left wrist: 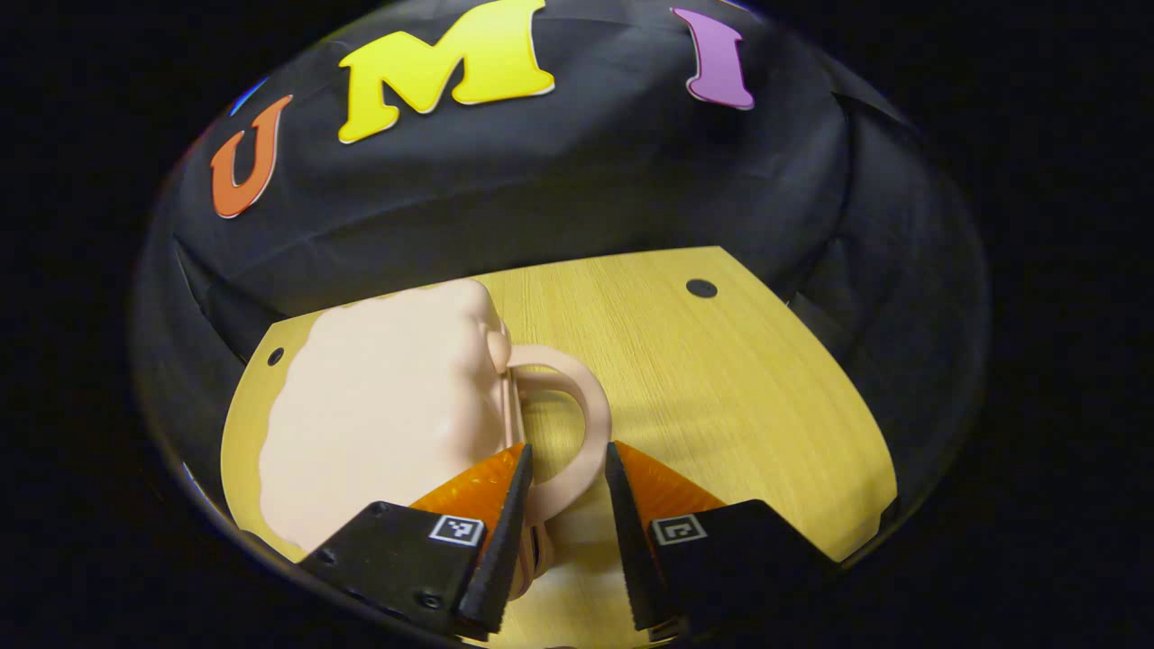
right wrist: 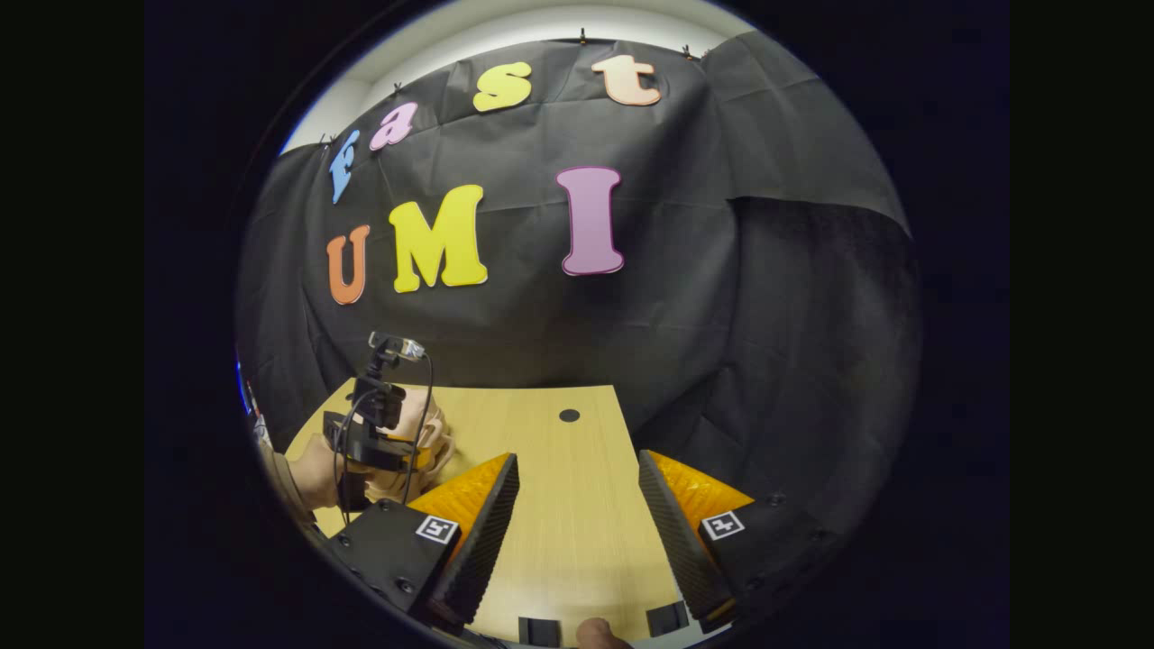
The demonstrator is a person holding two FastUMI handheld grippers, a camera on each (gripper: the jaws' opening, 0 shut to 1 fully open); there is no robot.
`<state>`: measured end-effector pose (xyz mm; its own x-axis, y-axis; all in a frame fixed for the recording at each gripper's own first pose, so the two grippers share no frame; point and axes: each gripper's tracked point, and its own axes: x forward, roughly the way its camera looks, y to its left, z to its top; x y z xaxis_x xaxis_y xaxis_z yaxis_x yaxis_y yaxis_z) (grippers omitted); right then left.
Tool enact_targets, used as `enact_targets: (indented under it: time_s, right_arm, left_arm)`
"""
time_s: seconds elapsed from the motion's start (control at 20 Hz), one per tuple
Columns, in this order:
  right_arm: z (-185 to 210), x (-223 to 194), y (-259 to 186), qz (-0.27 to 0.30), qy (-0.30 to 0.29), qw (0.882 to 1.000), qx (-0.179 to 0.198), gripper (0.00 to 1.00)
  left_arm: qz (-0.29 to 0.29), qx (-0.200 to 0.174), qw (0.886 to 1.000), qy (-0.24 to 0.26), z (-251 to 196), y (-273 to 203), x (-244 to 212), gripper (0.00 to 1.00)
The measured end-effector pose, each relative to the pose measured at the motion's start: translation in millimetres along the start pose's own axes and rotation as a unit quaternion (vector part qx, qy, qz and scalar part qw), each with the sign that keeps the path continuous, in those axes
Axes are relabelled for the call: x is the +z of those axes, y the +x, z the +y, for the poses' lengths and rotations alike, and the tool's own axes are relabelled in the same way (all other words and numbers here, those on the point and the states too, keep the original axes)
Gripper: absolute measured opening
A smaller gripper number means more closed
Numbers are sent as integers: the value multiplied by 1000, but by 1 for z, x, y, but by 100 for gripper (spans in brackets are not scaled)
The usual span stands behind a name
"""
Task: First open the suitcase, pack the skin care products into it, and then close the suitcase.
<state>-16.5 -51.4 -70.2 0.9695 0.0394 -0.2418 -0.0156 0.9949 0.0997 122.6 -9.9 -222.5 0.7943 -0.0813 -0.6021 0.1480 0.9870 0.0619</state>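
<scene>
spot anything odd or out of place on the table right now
Nothing stands out. The pink suitcase lies closed and flat on the wooden table, undamaged. The left hand-held gripper straddles its handle, jaws open; nothing spilled.

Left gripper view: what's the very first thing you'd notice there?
The big pale pink suitcase jumps out first, lying closed on the yellow wooden table. Its round handle loops out right between the open fingers of the left hand-held gripper. In the right gripper view, the right hand-held gripper is open over bare table.
</scene>
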Motion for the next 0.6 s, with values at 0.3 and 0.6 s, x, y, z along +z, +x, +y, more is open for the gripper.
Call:
enact_targets:
  time_s: [0.3, 0.6]
  right_arm:
    - [41, 40, 4, -44, -11, 999, 2, 79]
    - [106, 96, 9, -91, -14, 996, 20, 79]
  left_arm:
    - [-141, 39, 989, -8, 45, -108, 83, 100]
    - [-253, 86, 964, -9, 94, -242, 141, 100]
